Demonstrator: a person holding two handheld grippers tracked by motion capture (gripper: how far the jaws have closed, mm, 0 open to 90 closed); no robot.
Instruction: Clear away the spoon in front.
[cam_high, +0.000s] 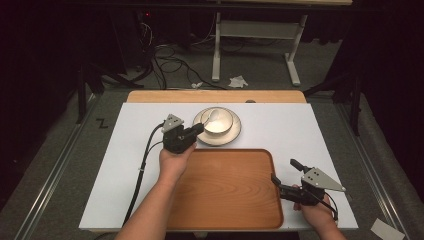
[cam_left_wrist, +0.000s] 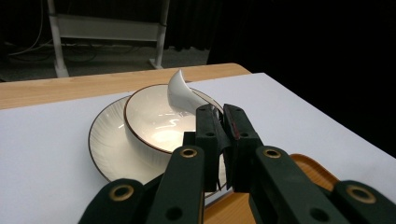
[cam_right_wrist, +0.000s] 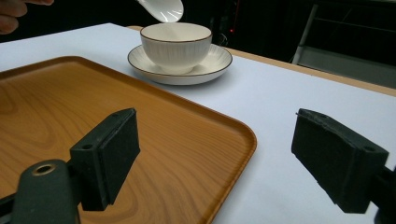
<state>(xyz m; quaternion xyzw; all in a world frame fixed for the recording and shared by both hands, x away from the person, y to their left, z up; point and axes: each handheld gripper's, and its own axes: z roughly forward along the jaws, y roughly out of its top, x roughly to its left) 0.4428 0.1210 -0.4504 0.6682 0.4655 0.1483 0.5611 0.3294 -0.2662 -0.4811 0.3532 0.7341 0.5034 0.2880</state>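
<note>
While my left gripper (cam_high: 197, 131) hangs over the near-left edge of the bowl (cam_high: 217, 121), its jaws are pressed together on the handle of a white spoon (cam_left_wrist: 183, 92), and the spoon's scoop rises tilted above the bowl's rim. From the right gripper view I see that scoop (cam_right_wrist: 162, 9) just above the bowl's mouth; whether it touches the rim I cannot tell. That bowl sits on a ribbed saucer (cam_high: 236, 134) with a dark edge line, on the white table cover (cam_high: 280, 125) just beyond the far edge of the wooden tray (cam_high: 225, 190). Nothing lies on the tray, which sits between my two hands. Further right, my right gripper (cam_high: 283, 174) rests at the tray's right edge, well apart from the bowl, with its jaws spread wide and nothing between them.
</note>
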